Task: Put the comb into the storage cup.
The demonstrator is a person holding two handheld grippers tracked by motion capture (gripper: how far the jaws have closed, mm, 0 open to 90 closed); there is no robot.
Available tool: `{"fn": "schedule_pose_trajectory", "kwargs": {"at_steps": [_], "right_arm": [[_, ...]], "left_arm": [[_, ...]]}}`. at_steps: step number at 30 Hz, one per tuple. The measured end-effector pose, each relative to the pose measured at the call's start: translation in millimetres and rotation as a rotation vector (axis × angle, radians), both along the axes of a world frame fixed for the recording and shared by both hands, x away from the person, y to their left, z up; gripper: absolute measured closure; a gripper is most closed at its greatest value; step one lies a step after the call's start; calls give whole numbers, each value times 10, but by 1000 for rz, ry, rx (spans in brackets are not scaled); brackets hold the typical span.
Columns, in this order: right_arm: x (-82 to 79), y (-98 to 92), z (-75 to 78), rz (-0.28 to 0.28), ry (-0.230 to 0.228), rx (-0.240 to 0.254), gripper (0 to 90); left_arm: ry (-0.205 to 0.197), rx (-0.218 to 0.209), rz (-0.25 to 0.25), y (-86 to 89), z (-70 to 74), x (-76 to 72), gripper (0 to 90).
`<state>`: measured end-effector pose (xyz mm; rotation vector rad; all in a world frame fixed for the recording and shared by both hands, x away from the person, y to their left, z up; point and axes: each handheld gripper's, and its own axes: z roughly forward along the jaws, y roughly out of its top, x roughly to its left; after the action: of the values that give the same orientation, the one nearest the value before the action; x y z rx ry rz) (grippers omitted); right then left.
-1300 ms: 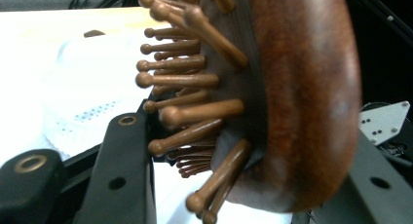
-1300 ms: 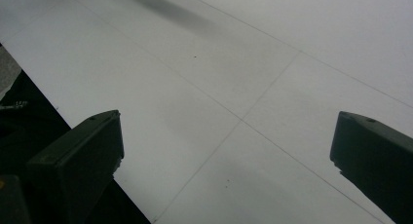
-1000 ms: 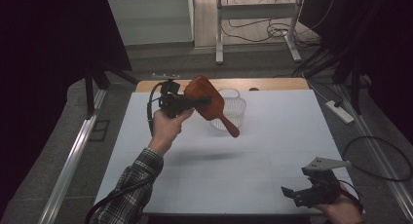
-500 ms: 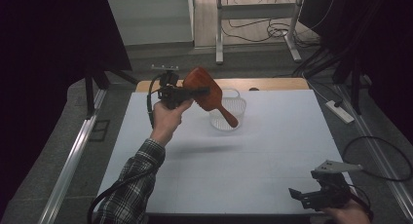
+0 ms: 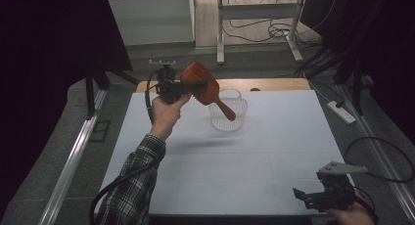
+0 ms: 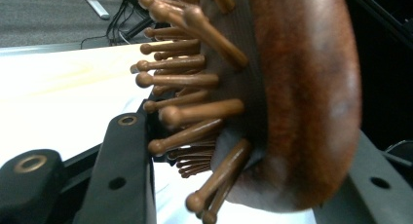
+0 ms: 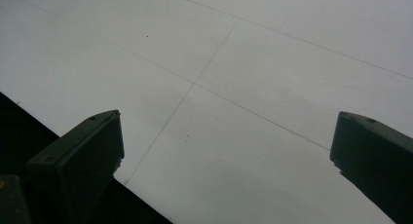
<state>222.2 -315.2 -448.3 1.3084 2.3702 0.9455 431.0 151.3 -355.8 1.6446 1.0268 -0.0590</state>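
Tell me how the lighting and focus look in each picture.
High view: dim, dark surroundings, the hairbrush casts a soft shadow on the table. Left gripper view: the brush is very close, its near edge soft, the table washed out bright. Right gripper view: even grey light, dark jaws slightly blurred.

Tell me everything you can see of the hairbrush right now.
The hairbrush is reddish-brown and looks like polished wood, with an oval head and a slim handle. The left gripper view shows rows of round-tipped wooden pins on a grey pad, opposite a smooth, rounded back. The left tongs are clamped on the head, holding it in the air at the table's far side. The handle slants down toward the clear ribbed basket; whether it touches it I cannot tell.
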Motion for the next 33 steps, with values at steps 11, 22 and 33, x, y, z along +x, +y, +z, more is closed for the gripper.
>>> {"fn": "schedule_pose_trajectory", "kwargs": {"at_steps": [11,22,33], "right_arm": [[11,9,-8,2,12,-8,0],[7,16,-10,10,19,-9,0],[2,32,-14,21,14,-23,4]], "left_arm": [[-9,10,47,-12,18,106,535],[-5,33,72,-101,-42,219,536],[9,37,77,-258,-206,315,536]]}}
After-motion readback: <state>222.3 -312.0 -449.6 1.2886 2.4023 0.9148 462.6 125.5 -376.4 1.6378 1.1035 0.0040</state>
